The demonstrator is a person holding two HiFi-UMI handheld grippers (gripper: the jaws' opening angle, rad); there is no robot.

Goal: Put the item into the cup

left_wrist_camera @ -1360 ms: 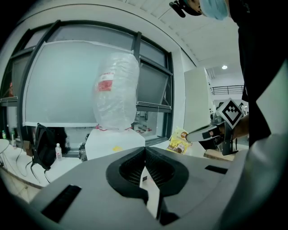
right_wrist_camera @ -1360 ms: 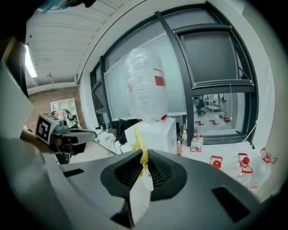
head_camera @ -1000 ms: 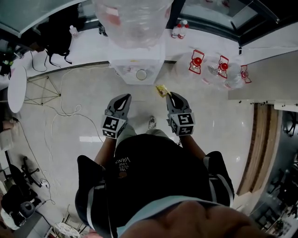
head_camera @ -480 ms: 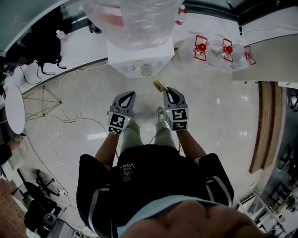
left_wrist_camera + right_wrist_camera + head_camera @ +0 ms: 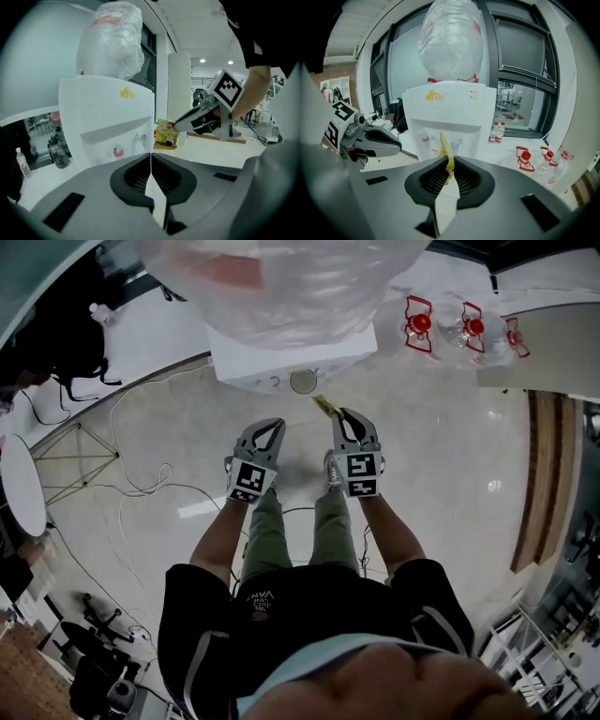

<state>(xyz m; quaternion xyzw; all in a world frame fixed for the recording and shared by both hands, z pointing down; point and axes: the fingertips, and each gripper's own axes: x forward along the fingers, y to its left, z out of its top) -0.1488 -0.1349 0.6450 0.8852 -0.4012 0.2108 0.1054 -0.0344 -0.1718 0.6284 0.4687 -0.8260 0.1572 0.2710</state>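
Yellow sachet (image 5: 446,149), probably light, limp and slippery, is clamped by one edge in the right hand-held gripper (image 5: 348,424) facing the water dispenser (image 5: 281,357); the left hand-held gripper (image 5: 268,431) is closed on nothing.

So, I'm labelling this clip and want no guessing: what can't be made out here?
Print on the packet: edge-on in the right gripper view, pinched in the right gripper; too small in the left gripper view.
Round cup-like thing on the dispenser: tiny in the head view, contents unreadable; neither gripper view shows it.
Wrapped bottle on top: cut off by the head view's upper edge.
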